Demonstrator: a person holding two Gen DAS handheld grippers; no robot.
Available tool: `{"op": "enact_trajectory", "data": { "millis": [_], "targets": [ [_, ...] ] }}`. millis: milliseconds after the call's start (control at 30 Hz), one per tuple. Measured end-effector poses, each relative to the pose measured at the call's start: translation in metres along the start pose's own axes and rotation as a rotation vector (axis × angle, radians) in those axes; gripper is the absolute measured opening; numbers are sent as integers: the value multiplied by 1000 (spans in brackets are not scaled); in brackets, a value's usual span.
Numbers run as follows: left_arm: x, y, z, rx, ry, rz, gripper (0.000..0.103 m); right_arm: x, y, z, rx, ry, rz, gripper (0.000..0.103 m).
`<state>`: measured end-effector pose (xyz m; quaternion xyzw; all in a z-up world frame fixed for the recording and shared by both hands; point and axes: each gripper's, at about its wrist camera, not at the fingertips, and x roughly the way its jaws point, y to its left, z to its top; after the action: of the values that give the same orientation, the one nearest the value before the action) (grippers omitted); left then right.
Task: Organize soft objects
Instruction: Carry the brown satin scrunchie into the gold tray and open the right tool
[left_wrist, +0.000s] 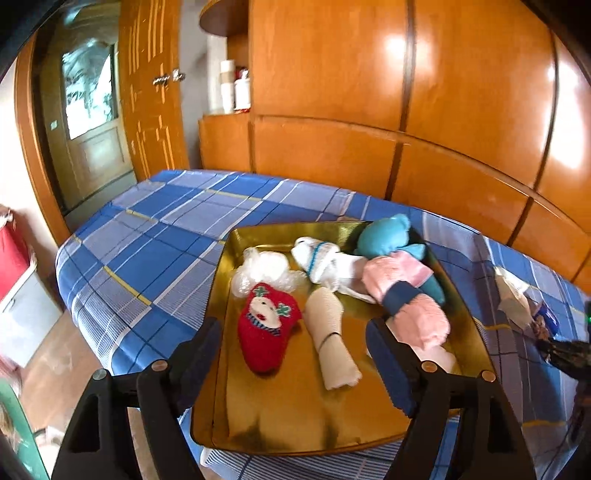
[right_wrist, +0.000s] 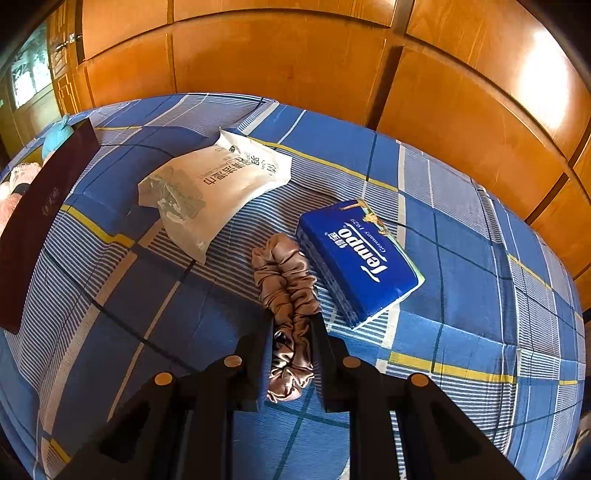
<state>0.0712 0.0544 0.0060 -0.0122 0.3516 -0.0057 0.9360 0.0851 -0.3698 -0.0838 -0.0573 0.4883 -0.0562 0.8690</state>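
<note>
A gold tray (left_wrist: 295, 421) lies on the blue plaid bed. It holds a red Christmas sock (left_wrist: 267, 325), a beige rolled cloth (left_wrist: 332, 339), a white puff (left_wrist: 262, 273), a white knit toy (left_wrist: 321, 258), a teal plush (left_wrist: 388, 236) and a pink fuzzy sock (left_wrist: 410, 299). My left gripper (left_wrist: 295, 354) is open above the tray's near half, empty. My right gripper (right_wrist: 291, 325) is shut on a brown satin scrunchie (right_wrist: 286, 284), just above the bedsheet, right of the tray's dark side (right_wrist: 37, 221).
A white wet-wipe pack (right_wrist: 210, 188) and a blue Tempo tissue pack (right_wrist: 362, 258) lie on the bed (right_wrist: 480, 277) by the scrunchie. Orange wooden wardrobe panels (left_wrist: 406, 92) stand behind the bed. A door (left_wrist: 92, 129) is at far left.
</note>
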Motion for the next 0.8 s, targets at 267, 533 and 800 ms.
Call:
{"op": "enact_trajectory", "data": {
  "millis": [267,533,800],
  "targets": [
    [-10,-15,-8,30,2,-50,81,-1,0,-1,-3,-5,-1,18],
    [-17,-15,-15,28,-4,-70,81,-1,1,-2,-7,0,-21,18],
    [-18,-7,-21,13,0,-88,81,0,9,3,43,27,-102,17]
  ]
}}
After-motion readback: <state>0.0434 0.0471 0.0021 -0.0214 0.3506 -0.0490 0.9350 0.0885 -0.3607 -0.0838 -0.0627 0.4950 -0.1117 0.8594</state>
